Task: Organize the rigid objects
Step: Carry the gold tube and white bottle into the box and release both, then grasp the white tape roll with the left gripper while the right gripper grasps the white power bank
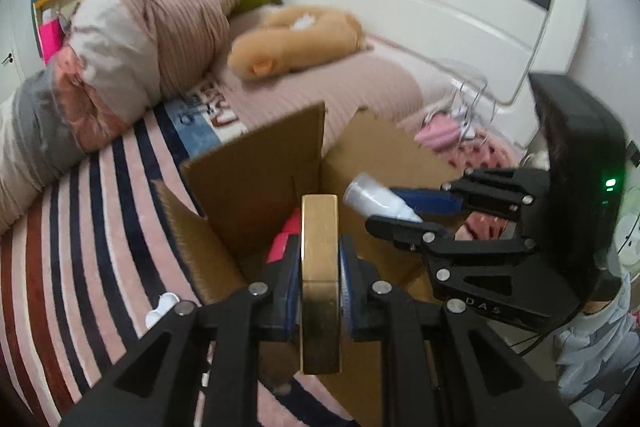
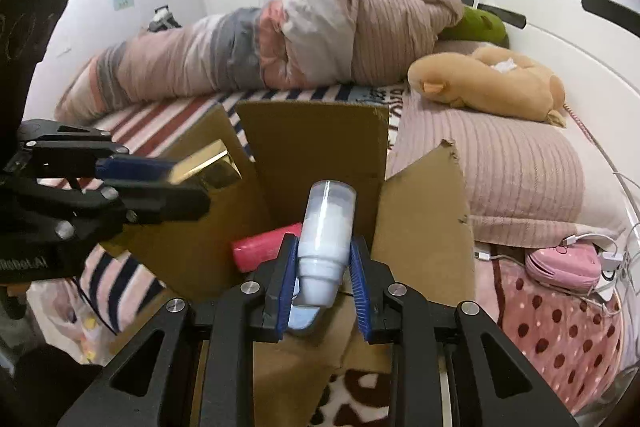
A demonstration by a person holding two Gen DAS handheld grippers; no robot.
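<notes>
An open cardboard box point(image 1: 256, 171) stands on the bed; it also shows in the right wrist view point(image 2: 316, 147). My left gripper point(image 1: 320, 291) is shut on a gold rectangular box point(image 1: 320, 275) and holds it over the cardboard box's opening. From the right wrist view the left gripper point(image 2: 192, 183) and the gold box point(image 2: 208, 167) sit at the left. My right gripper point(image 2: 324, 279) is shut on a white bottle with a clear cap point(image 2: 326, 235), above the opening. The right gripper point(image 1: 404, 211) and bottle point(image 1: 376, 201) show in the left view. A red-pink cylinder point(image 2: 266, 251) lies inside the box.
A striped bedspread point(image 1: 80, 219), rolled duvet point(image 2: 240, 55) and tan plush toy point(image 2: 488, 83) lie behind the box. A white headboard point(image 1: 420, 3) stands to the right. A pink device with cables point(image 2: 564, 267) lies on a dotted blanket. A small white object point(image 1: 160, 307) lies beside the box.
</notes>
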